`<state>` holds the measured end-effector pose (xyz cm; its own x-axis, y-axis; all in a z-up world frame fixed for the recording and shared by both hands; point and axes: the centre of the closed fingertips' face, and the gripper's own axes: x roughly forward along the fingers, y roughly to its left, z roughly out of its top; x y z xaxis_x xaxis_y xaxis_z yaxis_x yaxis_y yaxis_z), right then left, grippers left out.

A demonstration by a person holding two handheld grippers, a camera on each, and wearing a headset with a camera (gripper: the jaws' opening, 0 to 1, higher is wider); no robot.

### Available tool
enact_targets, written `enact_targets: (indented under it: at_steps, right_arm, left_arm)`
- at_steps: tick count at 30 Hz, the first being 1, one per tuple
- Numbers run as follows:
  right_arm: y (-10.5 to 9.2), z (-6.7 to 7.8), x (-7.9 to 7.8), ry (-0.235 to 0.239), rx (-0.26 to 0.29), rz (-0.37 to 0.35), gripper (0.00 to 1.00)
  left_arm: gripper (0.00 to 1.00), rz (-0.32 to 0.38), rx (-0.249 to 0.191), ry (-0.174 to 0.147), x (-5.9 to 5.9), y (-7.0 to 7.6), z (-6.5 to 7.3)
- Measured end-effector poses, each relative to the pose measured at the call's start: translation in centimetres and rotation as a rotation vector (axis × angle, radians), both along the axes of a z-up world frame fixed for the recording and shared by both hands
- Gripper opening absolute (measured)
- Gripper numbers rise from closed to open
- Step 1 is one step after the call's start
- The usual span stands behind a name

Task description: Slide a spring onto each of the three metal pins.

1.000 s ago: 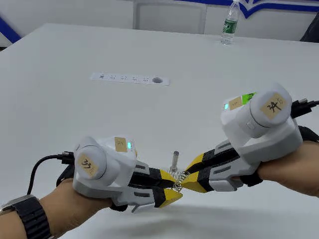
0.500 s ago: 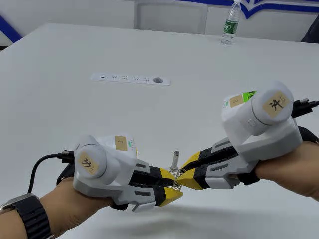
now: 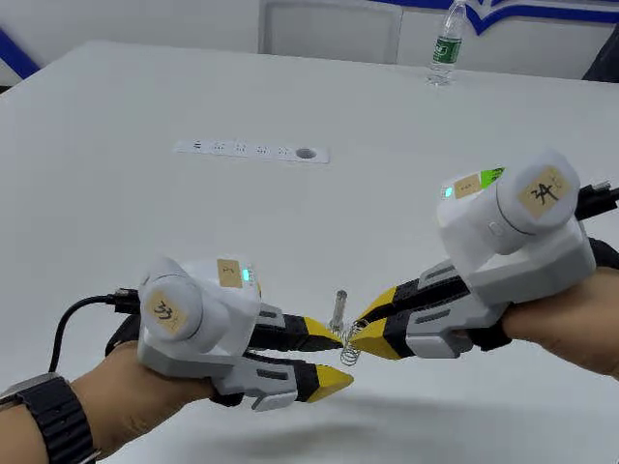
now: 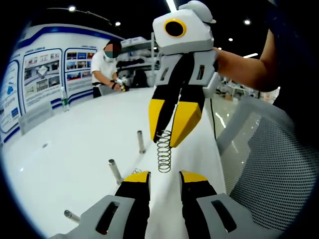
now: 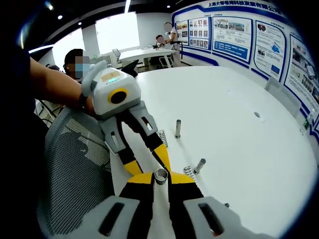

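Above the white table point(image 3: 145, 106), a spring point(image 3: 349, 348) hangs from the right gripper point(image 3: 359, 333), whose jaws are clamped on its upper end. The left gripper point(image 3: 341, 358) faces it, jaws spread apart and holding nothing. A metal pin point(image 3: 338, 309) stands upright just behind them.

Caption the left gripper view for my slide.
Right gripper holds a silver coil spring before the open left gripper, near three metal pins.
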<state>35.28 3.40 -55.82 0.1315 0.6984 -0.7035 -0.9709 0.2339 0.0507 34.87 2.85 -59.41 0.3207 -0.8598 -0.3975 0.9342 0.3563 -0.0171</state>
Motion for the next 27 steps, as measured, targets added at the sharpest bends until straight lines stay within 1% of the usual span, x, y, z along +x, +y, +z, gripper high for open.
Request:
enact_targets:
  at_steps: [4,7,9,12,14,21,27]
  right_arm:
    - [-0.9,0.4,0.7,-0.009,-0.002,-0.025,0.12]
    - [-1.6,0.7,1.2,-0.016,-0.005,-0.044,0.12]
    - [-2.1,0.9,1.3,-0.020,-0.004,-0.054,0.12]
    - [-2.6,1.2,1.7,-0.026,-0.004,-0.068,0.12]
    - [-2.9,1.3,1.9,-0.030,-0.003,-0.079,0.12]
    - [-3.7,1.7,2.5,-0.040,-0.003,-0.105,0.12]
    - [-4.4,2.2,3.1,-0.052,0.002,-0.128,0.12]
  left_arm:
    - [0.26,-0.002,-0.001,-0.006,-0.1,0.5,0.5]
    - [0.29,-0.005,0.010,-0.018,-0.2,1.0,0.9]
    - [0.30,-0.004,0.010,-0.020,-0.1,1.5,1.3]
    - [0.31,0.003,0.023,-0.029,-0.2,2.3,1.4]
    - [0.32,0.009,0.023,-0.033,-0.2,2.9,1.6]
    - [0.34,0.056,0.013,-0.045,-0.4,4.7,2.0]
    - [0.36,0.101,0.002,-0.033,-0.7,6.0,1.7]
